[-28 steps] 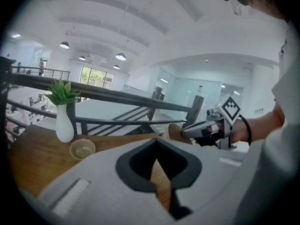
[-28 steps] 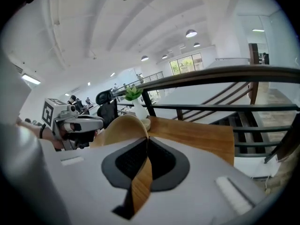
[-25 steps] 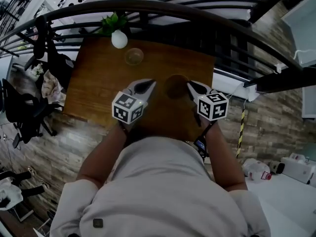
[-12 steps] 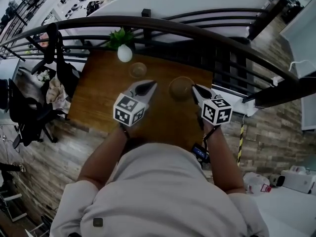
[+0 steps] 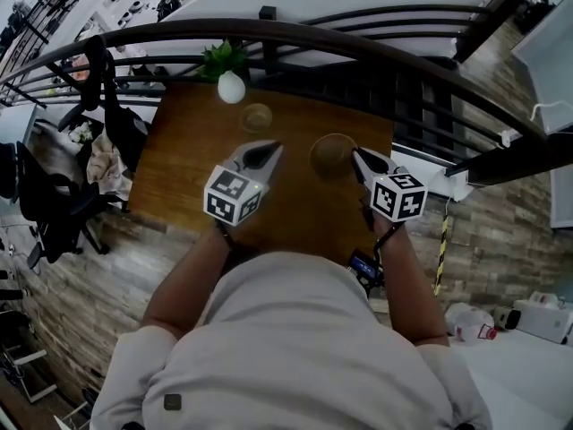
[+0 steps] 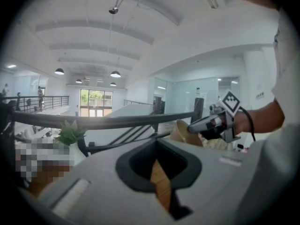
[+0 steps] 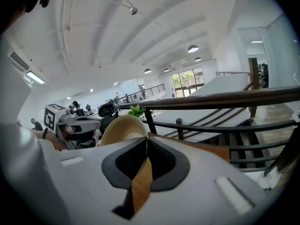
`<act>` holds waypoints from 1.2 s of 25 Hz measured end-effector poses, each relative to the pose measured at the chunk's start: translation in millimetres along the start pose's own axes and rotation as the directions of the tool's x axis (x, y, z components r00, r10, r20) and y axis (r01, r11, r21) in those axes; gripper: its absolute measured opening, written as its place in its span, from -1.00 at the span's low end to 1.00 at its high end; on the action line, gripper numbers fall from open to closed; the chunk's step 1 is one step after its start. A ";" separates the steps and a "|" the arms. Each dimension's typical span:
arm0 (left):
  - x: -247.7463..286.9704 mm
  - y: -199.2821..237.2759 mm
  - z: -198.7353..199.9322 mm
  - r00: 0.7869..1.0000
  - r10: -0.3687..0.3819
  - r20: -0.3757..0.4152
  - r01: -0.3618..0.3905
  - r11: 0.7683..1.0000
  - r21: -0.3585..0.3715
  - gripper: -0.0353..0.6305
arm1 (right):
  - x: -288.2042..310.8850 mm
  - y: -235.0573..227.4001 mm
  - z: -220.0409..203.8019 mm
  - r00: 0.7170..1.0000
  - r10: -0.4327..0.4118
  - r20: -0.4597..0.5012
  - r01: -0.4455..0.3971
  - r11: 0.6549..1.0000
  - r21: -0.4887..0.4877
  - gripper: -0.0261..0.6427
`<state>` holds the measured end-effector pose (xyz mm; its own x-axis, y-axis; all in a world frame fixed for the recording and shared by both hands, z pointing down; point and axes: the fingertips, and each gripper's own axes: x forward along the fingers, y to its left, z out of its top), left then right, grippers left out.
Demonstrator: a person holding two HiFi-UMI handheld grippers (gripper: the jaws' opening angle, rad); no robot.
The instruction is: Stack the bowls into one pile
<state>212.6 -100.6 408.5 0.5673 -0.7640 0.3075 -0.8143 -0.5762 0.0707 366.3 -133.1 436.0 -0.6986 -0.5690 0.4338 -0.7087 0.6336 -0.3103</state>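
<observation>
My right tongs [image 5: 363, 161] are pinched down narrow on the rim of the tan bowl [image 5: 331, 155]. My right gripper view shows the rim caught right at the tips, with the bowl tilting away to their left. My left tongs [image 5: 261, 155] are pressed together with nothing between them, and only bare wood shows through the slit.

Since a second ago the tan bowl has come up off the surface [image 5: 183, 164]. It sat flat and dark on the wood then. Now my left gripper view shows it hanging tilted in the air against the railing, carried by the right tongs alone. Both pairs of tongs have risen with it. I take this to mean the pickup is done and the carry has begun, with the stacking itself not yet done.

I'm using the white vase [image 5: 231, 88] at the far edge as my marker. The second bowl [image 5: 256, 116] rests on the surface just beside the vase, on my side of it and slightly right. The held tan bowl hangs further right of the vase and nearer to me, well apart from that second bowl. My left tongs sit nearer me than the vase, between the two bowls.
</observation>
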 end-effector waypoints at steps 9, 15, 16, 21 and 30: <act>-33.3 52.0 -14.4 0.999 -0.045 -0.029 0.046 0.999 0.030 -0.88 | 43.5 36.6 -5.2 0.998 -0.064 -0.016 0.064 0.998 0.010 -0.86; -76.3 110.0 -22.1 0.995 -0.094 -0.035 0.095 0.995 0.028 -0.88 | 81.4 89.8 -4.8 0.993 -0.114 -0.006 0.114 0.993 0.041 -0.86; -83.9 119.5 -22.7 0.994 -0.104 -0.034 0.105 0.994 0.030 -0.88 | 86.8 99.9 -4.9 0.992 -0.124 -0.002 0.124 0.991 0.048 -0.86; -121.5 156.3 -27.6 0.988 -0.150 -0.018 0.151 0.988 0.041 -0.88 | 109.1 148.8 -8.7 0.986 -0.167 0.014 0.166 0.984 0.068 -0.86; -179.5 204.8 -37.4 0.980 -0.198 0.003 0.198 0.980 0.037 -0.88 | 137.4 217.1 -13.9 0.974 -0.224 0.027 0.221 0.971 0.091 -0.86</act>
<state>-60.6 -70.6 403.2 0.7177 -0.6357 0.2843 -0.6809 -0.7262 0.0949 117.9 -66.5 440.1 -0.5243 -0.7104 0.4695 -0.8515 0.4417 -0.2825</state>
